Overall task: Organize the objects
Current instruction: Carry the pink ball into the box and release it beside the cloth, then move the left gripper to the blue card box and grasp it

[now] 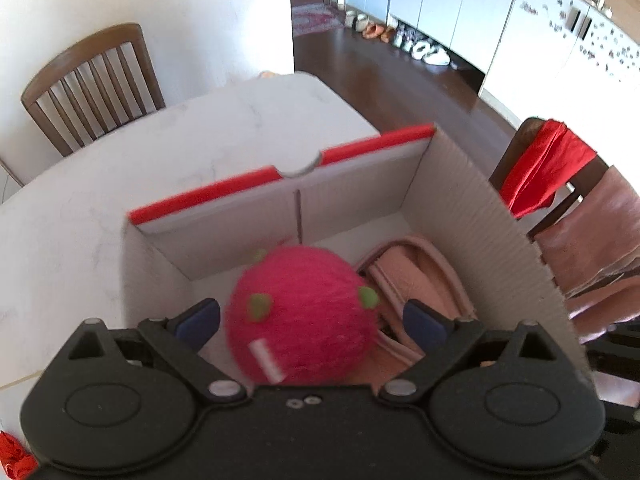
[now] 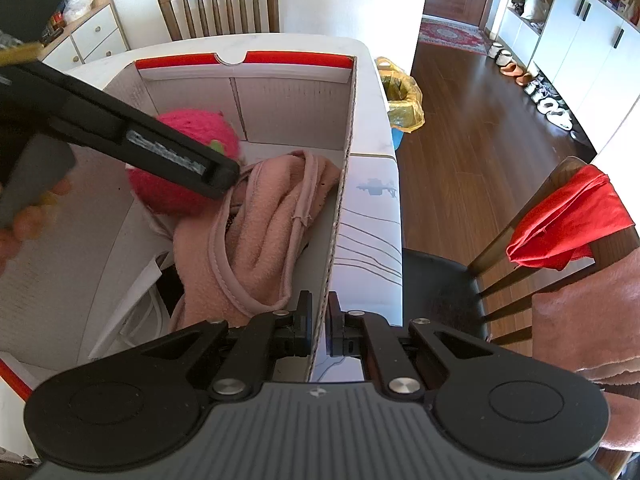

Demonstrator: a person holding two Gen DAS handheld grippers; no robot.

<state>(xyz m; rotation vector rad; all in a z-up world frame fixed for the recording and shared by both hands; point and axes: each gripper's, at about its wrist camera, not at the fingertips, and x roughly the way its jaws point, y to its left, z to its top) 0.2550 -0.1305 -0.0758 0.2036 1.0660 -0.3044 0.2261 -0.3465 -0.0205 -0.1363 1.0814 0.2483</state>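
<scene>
**Releasing the Plush Ball into the Box**

Pink plush ball [image 1: 298, 312], round, fuzzy, dotted with green felt spots and bearing a small white tag, directly ahead of the left gripper [image 1: 312, 320] and between its blue-padded fingers [image 1: 198, 318]. Fingers spread wide, a visible gap on either side of the ball; contact with the pads not evident, so apparently let go or about to be. Beyond and below the ball, the inside of the cardboard box [image 1: 460, 184], white-walled with a red top edge. To the right of the ball, a folded pink fleece garment [image 1: 404, 276] with piped trim, lying on the box floor.

Right gripper [image 2: 318, 330] pressed nearly together across the box's right side wall, one finger inside and one outside, seemingly pinching the corrugated edge to steady it. Ahead and to its left, the garment [image 2: 256, 216], then the ball [image 2: 180, 164], partly hidden behind the left gripper's arm.

Box standing on a white table [image 1: 80, 200]; beyond it, a wooden chair [image 1: 96, 80]. To the far right, a second chair draped with a red cloth [image 1: 548, 168].

For a clean step: jaws to be kept wide, withdrawal straight back and upward so that neither pad drags the fuzzy surface; wall grip to be held until the ball settles beside the garment.
</scene>
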